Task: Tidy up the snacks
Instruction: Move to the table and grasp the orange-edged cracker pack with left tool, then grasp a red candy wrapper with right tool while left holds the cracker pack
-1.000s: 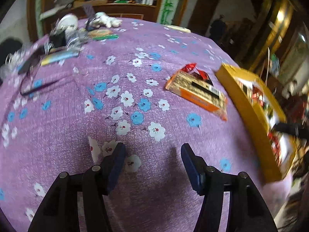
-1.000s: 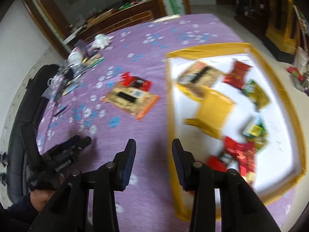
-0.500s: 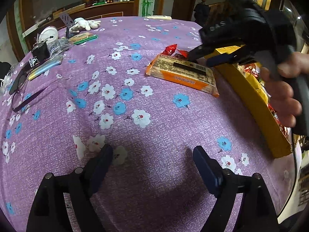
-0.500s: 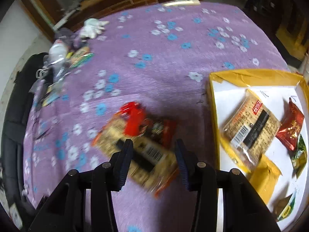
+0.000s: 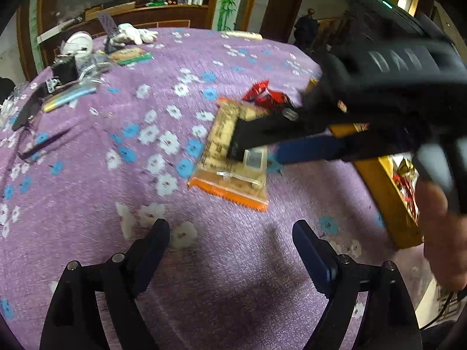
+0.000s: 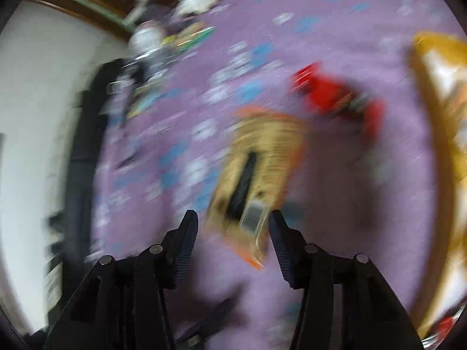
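Hovering wide open and empty over the cloth (image 5: 96, 262): left gripper (image 5: 230, 245). Now reaching across toward the cracker pack (image 6: 256, 180), having left the tray (image 5: 388, 195) a second ago, jaws opening, nothing pinched yet: right gripper (image 6: 233, 227). Lying flat on the cloth, pack's near end between the jaws; beyond it, touching, red pack (image 6: 335, 99). Judging from this, starting the next pick for the tray.

Dim indoor light; fisheye edges curve and darken. Right wrist view heavily motion-blurred; left wrist view sharper, soft shadows.
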Tool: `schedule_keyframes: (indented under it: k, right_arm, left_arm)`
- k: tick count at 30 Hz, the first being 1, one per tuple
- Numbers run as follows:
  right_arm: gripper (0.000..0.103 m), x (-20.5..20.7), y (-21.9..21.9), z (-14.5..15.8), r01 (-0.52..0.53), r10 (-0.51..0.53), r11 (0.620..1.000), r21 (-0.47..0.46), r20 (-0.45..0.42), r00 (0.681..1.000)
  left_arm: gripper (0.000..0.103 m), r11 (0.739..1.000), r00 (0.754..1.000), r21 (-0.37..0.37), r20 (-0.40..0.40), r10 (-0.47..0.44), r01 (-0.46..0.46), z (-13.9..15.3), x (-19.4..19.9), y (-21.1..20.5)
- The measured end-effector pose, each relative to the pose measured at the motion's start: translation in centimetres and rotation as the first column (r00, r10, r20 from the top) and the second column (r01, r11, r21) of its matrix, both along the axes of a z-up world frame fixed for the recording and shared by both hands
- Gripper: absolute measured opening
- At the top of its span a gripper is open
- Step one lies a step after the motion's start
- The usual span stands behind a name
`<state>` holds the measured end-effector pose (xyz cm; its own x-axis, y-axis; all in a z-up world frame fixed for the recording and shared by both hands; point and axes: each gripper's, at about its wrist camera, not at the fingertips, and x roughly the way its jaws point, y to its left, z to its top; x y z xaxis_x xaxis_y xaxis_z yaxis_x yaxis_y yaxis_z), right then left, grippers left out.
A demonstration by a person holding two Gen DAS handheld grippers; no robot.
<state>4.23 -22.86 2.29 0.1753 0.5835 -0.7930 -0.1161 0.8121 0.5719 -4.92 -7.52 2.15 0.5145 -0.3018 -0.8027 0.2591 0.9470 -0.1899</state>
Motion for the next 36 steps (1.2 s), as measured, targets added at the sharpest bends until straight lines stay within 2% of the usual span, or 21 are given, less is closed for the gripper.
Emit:
schedule_keyframes:
  k: [2, 5, 7, 12, 20, 21, 23, 24, 27, 31, 36]
  right_arm:
    - [0.05, -0.4, -1.1, 1.2, 0.053, -0.049, 0.996, -0.075, 0.056, 0.997]
    - [0.05, -0.6, -2.7, 2.8, 0.097, -0.082, 0.987, -0.131, 0.118, 0.99]
    - [0.05, -0.8, -3.7, 3.5, 0.121, -0.103, 0.984, -0.13, 0.137, 0.985]
    - [0.05, -1.6, -6.0, 4.1, 0.17, -0.152, 0.978, -0.12, 0.145, 0.978]
    - [0.05, -1.9, -7.1, 4.8, 0.166, -0.137, 0.973, -0.158, 0.177, 0.975]
    - [0.05, -1.6, -7.1, 4.9, 0.157, -0.126, 0.973, -0.167, 0.181, 0.975]
    - [0.05, -0.9, -6.8, 5.0, 0.133, -0.094, 0.972, -0.195, 0.196, 0.976]
    - [0.05, -0.4, -6.6, 4.9, 0.122, -0.079, 0.969, -0.214, 0.202, 0.976]
    - [0.05, 1.6, -6.4, 4.6, 0.108, -0.068, 0.973, -0.205, 0.191, 0.979]
    - [0.05, 5.2, -6.4, 3.5, 0.133, -0.104, 0.976, -0.171, 0.165, 0.981]
    - [0.05, 9.2, -5.3, 0.6, 0.15, -0.133, 0.967, -0.206, 0.096, 0.987]
  left_arm:
    - [0.089, 1.0, 1.0, -0.012, 0.01, 0.015, -0.015, 0.6, 0.4, 0.4]
    - [0.089, 0.999, 0.999, -0.017, 0.025, 0.032, -0.032, 1.5, 1.8, 0.7]
    - [0.089, 1.0, 1.0, 0.009, 0.014, 0.026, -0.026, 1.6, 3.0, 0.4]
    - [0.09, 0.994, 0.996, 0.089, -0.064, -0.054, 0.06, 0.4, 6.5, -2.2]
    - [0.09, 0.973, 0.995, 0.213, -0.065, -0.073, 0.085, -1.7, 9.7, -4.9]
    - [0.088, 0.977, 0.996, 0.2, -0.055, -0.065, 0.075, -1.6, 9.7, -4.8]
    - [0.076, 0.979, 0.998, 0.197, -0.036, -0.051, 0.057, -1.5, 9.7, -4.5]
    - [0.06, 0.98, 0.999, 0.192, -0.028, -0.046, 0.051, -1.3, 9.5, -4.3]
    - [0.059, 0.984, 0.998, 0.171, -0.05, -0.03, 0.038, -1.1, 9.0, -3.6]
    - [0.059, 0.991, 0.997, 0.13, -0.078, -0.015, 0.026, -0.9, 7.0, -2.5]
    - [0.059, 0.994, 0.997, 0.103, -0.071, -0.016, 0.023, -0.2, 3.8, -1.7]
